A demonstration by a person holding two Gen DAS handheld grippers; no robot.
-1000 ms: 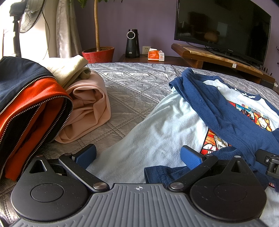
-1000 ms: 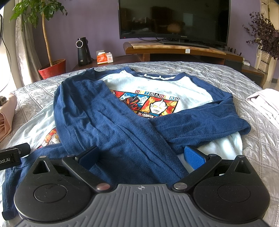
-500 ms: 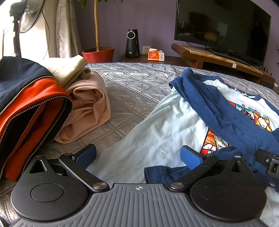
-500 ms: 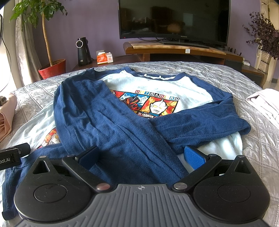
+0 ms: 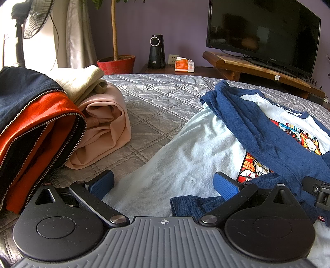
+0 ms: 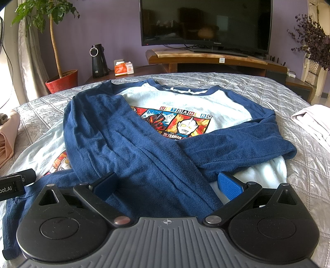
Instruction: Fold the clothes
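Observation:
A pale blue shirt with navy sleeves and a cartoon print (image 6: 185, 123) lies face up on the grey quilted bed (image 6: 257, 86). Both navy sleeves (image 6: 132, 148) are folded across its chest and cross each other. My right gripper (image 6: 168, 184) is open, low over the shirt's near hem, where the sleeves cross. My left gripper (image 5: 163, 182) is open over the shirt's pale left lower corner (image 5: 185, 160), with a navy cuff (image 5: 189, 206) just under its right finger. Nothing sits between either pair of pads.
Folded clothes are stacked at the left: a navy and orange zip jacket (image 5: 31, 127), a pink garment (image 5: 103, 127) and a cream one (image 5: 82, 80). A pale folded garment (image 6: 313, 121) lies at the right. A TV (image 6: 206, 22), plant pot (image 6: 61, 80) and fan (image 5: 35, 18) stand beyond the bed.

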